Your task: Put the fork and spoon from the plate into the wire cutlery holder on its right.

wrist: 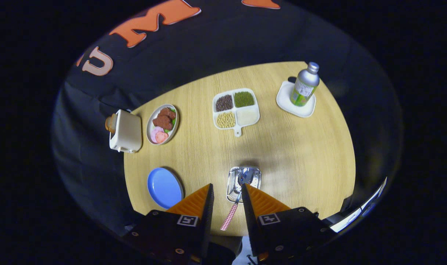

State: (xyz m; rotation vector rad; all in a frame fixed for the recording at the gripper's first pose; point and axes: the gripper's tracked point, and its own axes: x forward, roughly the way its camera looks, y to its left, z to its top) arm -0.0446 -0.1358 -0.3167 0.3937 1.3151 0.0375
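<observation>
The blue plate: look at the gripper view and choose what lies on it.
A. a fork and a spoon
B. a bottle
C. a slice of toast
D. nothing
D: the blue plate is bare, while a utensil with a checked handle leans out of the wire holder, its handle running down between the open fingers.
</observation>
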